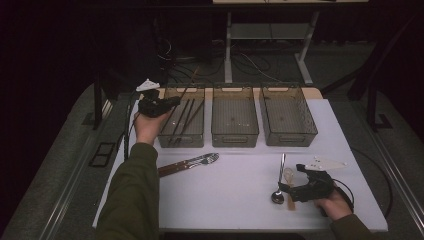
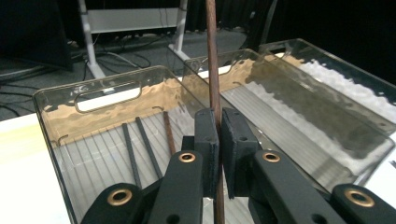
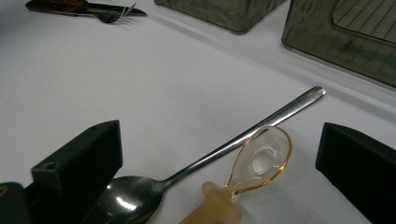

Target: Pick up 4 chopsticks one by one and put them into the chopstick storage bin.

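My left gripper (image 1: 172, 101) (image 2: 219, 116) is shut on a thin brown chopstick (image 1: 186, 90) (image 2: 214, 70), which stands up between its pads above the left bin (image 1: 182, 137) (image 2: 107, 81). Inside that bin lie three chopsticks (image 1: 185, 120) (image 2: 140, 144), two black and one brown. At the front right of the table, my right gripper (image 1: 292, 177) (image 3: 219, 140) hangs low and open. A metal spoon (image 1: 280, 182) (image 3: 252, 133) and an amber plastic spoon (image 1: 289, 176) (image 3: 261, 158) lie on the table between its wide-set jaws, untouched by either.
A middle bin (image 1: 235, 136) (image 2: 261, 70) and a right bin (image 1: 290, 137) stand in the same row at the back of the white table (image 1: 225, 195). A fork and a brown-handled knife (image 1: 190, 162) (image 3: 100, 11) lie together at the centre left.
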The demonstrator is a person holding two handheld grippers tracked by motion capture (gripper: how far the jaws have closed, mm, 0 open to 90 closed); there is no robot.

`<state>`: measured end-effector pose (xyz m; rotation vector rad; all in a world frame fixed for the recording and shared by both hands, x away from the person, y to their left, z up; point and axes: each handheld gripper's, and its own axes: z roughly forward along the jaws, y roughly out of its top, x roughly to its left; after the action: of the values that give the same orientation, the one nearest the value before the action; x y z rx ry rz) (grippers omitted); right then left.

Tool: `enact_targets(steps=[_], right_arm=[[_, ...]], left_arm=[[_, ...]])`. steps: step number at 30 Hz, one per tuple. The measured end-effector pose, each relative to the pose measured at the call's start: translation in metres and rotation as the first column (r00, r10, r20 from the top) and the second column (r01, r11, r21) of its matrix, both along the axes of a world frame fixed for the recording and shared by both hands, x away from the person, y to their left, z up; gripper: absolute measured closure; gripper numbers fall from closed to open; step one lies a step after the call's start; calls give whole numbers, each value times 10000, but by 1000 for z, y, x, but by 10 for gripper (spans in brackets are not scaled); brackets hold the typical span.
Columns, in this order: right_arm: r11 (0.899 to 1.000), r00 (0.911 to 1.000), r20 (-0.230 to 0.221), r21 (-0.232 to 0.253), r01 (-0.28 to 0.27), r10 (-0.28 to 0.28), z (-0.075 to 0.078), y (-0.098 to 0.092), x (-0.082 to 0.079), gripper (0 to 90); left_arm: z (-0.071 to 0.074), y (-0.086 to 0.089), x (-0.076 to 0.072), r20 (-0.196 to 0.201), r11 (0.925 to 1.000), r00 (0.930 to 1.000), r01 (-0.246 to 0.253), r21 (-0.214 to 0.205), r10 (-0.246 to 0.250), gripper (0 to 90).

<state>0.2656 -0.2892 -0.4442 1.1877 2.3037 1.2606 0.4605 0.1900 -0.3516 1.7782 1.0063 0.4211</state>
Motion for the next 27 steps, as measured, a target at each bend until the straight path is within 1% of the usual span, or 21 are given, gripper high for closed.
enact_targets(steps=[1, 5, 8, 10, 15, 17, 20, 21, 22, 23, 24, 25, 27], right_arm=[[10000, 10000, 3, 16, -6, 6, 0, 0, 0, 3], [10000, 10000, 3, 8, -6, 6, 0, 0, 0, 3], [10000, 10000, 9, 45, 10, -10, 0, 0, 0, 2], [10000, 10000, 7, 47, -4, 4, 0, 0, 0, 2], [10000, 10000, 10, 57, -19, 19, 0, 0, 0, 2], [10000, 10000, 3, 59, -2, 2, 1, 0, 0, 2], [10000, 10000, 13, 59, -28, 28, 0, 0, 0, 2], [10000, 10000, 24, 47, -39, 39, 0, 0, 0, 2], [10000, 10000, 20, 45, -35, 35, 0, 0, 0, 3], [10000, 10000, 13, 41, -42, 42, 0, 0, 0, 2], [10000, 10000, 24, 43, -34, 33, 0, 0, 0, 3], [10000, 10000, 27, 47, -37, 37, 0, 0, 0, 2], [10000, 10000, 24, 40, -39, 39, 0, 0, 0, 3]], left_arm=[[-2, -1, 2, -33, 9999, 10000, -65, 140, 66, 855], [-12, -3, 10, -258, 9993, 9993, -279, 261, 285, 854], [-18, -3, 12, -418, 9984, 9984, -358, 430, 376, 854], [-21, -5, 13, -442, 9983, 9984, -328, 476, 350, 854], [-27, -10, 14, -559, 9964, 9978, -305, 790, 349, 854], [-31, -10, 14, -682, 9952, 9970, -304, 933, 369, 854], [-31, -12, 13, -606, 9946, 9974, -333, 983, 394, 852], [-31, -11, 13, -663, 9935, 9970, -336, 1084, 409, 850], [-31, -11, 13, -698, 9933, 9964, -397, 1085, 475, 845], [-31, -12, 13, -712, 9937, 9959, -479, 1010, 552, 823], [-31, -12, 13, -702, 9931, 9957, -527, 1045, 602, 761], [-31, -12, 12, -686, 9924, 9955, -580, 1086, 657, 721], [-30, -11, 12, -639, 9911, 9953, -648, 1165, 726, 665]])
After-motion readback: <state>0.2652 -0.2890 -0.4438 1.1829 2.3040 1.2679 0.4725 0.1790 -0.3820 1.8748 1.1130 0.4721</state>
